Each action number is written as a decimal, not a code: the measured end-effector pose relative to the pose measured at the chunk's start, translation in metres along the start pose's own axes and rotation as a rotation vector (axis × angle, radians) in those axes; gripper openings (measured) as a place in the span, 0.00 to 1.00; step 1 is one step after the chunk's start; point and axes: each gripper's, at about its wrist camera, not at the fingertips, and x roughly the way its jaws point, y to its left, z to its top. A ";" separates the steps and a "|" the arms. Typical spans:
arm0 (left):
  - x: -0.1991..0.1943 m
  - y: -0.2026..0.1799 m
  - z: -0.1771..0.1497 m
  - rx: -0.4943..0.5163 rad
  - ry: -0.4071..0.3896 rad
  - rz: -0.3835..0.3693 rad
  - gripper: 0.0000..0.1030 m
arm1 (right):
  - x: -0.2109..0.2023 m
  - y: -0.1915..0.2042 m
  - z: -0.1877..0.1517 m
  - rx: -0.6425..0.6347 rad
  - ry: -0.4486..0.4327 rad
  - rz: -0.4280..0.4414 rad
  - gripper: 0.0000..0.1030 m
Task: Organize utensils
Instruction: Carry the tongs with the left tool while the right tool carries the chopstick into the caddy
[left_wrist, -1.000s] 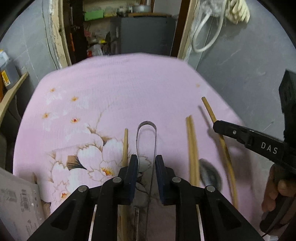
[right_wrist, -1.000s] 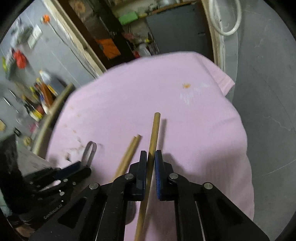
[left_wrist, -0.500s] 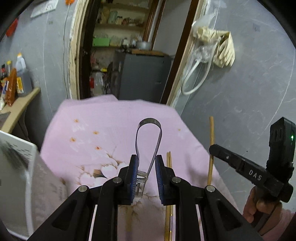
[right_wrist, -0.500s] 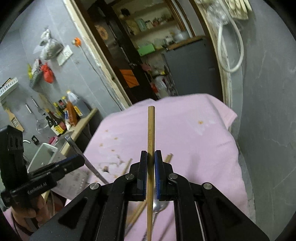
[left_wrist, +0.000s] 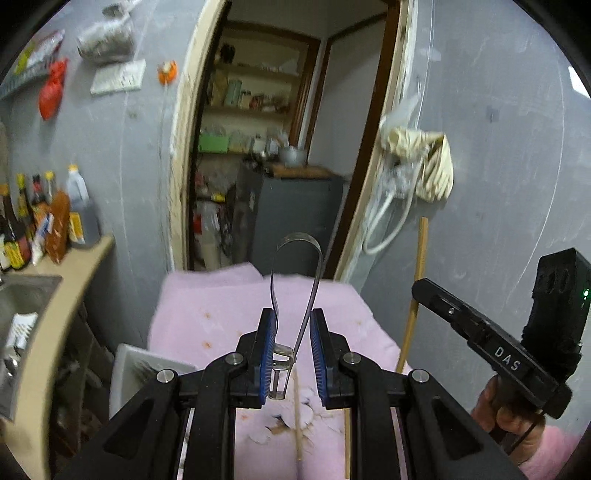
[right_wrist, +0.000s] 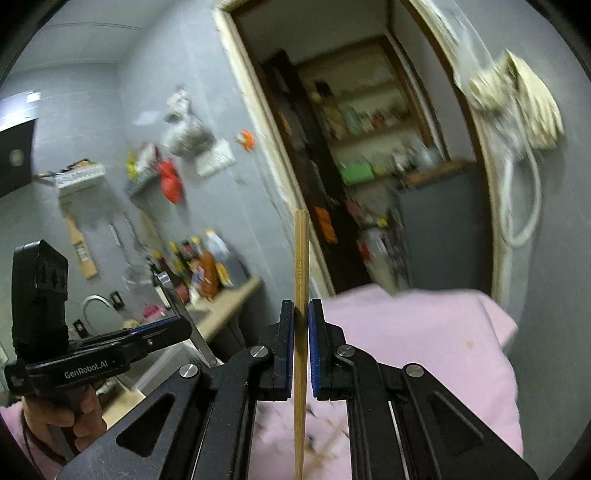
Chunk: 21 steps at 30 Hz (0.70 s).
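Utensils in hand: two, one in each of my tongs, both held up above the pink cloth with nothing under them but air.
Left tongs: narrow, pinched on a looped steel pincer. Its bend points away from me, past the far edge of the cloth.
Right tongs: almost fully closed, gripping one wooden chopstick near its middle. The stick stands nearly upright, its top well above the cloth.
Left on the cloth: at least two more chopsticks lie near the flower print on the near part of the cloth. The view is blurred there, so I cannot say what else remains.
Where they go: I judge it is the white box just beside the cloth's left edge, but I see only a corner of it and cannot tell its compartments.
Bench: it runs along the wall to the left of the cloth, carrying bottles and a sink.
Progress: early to middle, by my reckoning. Two pieces are picked up, none visibly put away, and more are waiting on the cloth.
Next: carry both pieces to their place and set them down, then come back for the rest.
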 end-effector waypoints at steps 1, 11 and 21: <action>-0.006 0.002 0.005 0.004 -0.010 0.006 0.18 | 0.002 0.009 0.006 -0.007 -0.021 0.017 0.07; -0.068 0.048 0.033 0.027 -0.089 0.127 0.18 | 0.044 0.086 0.027 -0.015 -0.114 0.188 0.07; -0.064 0.096 0.002 -0.109 -0.115 0.090 0.18 | 0.102 0.121 -0.009 -0.075 -0.076 0.213 0.07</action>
